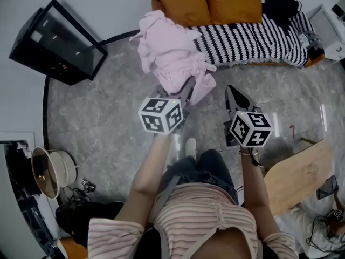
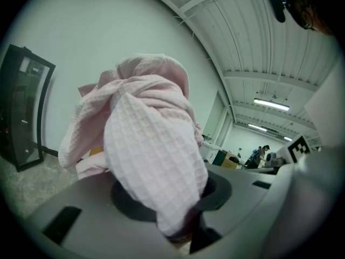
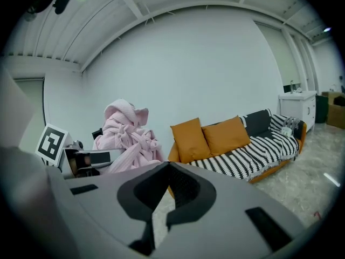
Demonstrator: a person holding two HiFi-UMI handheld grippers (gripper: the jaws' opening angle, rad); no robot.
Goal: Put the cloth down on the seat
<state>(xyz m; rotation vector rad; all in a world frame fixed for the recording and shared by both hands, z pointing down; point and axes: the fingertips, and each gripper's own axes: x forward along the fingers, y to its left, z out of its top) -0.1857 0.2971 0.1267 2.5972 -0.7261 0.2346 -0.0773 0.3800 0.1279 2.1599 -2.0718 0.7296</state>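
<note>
The left gripper point(image 1: 187, 90) clamps a bunched pink cloth point(image 1: 170, 55), held in the air near the striped sofa seat point(image 1: 253, 36). The right gripper point(image 1: 232, 93) is closed and empty beside it.

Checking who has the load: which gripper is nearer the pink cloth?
Left. The left gripper is clamped on the pink cloth; the right gripper hangs beside it, apart, jaws shut.

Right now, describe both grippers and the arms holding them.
The left gripper and right gripper match. Both have grey bodies and dark jaws that taper to a point, and each carries a white cube printed with black square markers. The person's arms are bare below the short sleeves of a pink-and-white striped top.
</note>
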